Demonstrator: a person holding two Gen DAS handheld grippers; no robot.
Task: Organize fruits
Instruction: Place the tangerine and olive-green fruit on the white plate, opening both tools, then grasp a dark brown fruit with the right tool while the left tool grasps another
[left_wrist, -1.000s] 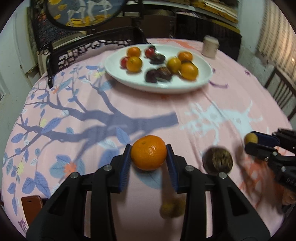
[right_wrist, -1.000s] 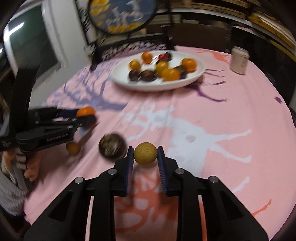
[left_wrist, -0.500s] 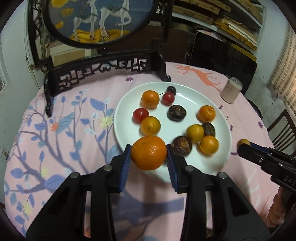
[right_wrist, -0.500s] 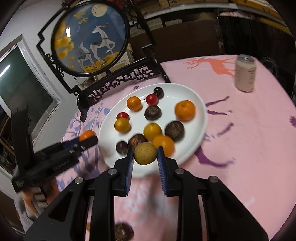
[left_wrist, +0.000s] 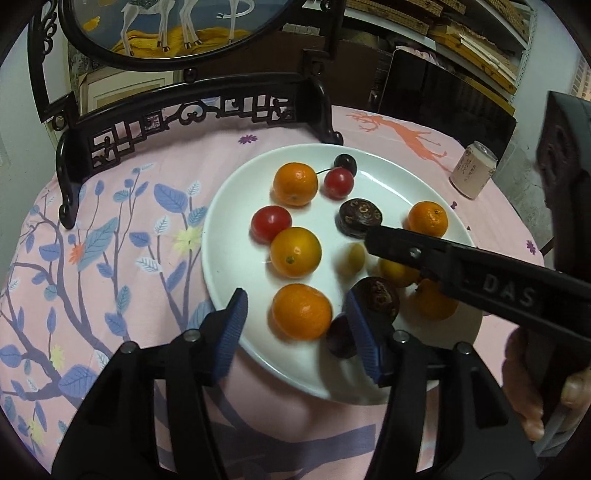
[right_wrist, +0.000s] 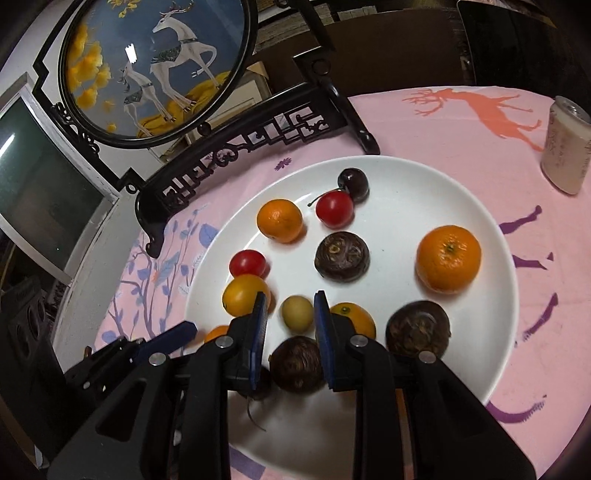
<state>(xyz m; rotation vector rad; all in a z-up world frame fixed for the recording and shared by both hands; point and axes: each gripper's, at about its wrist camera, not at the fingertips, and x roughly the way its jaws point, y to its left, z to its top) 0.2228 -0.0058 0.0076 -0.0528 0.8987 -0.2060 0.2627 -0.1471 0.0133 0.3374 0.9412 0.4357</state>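
Note:
A white plate on the pink tablecloth holds several oranges, red tomatoes, dark cherries and brown water chestnuts. My left gripper is open over the plate's near edge; an orange lies on the plate between its jaws, clear of both pads. My right gripper is open over the plate; a small yellow-green fruit lies just past its tips, free of the pads. The right gripper also crosses the left wrist view from the right.
A black carved stand with a round deer picture stands behind the plate. A drink can stands at the far right of the table. A hand holds the right gripper.
Both grippers moved forward over the plate and opened. The orange left the left gripper's jaws and the small yellow-green fruit left the right's; both now lie on the plate.

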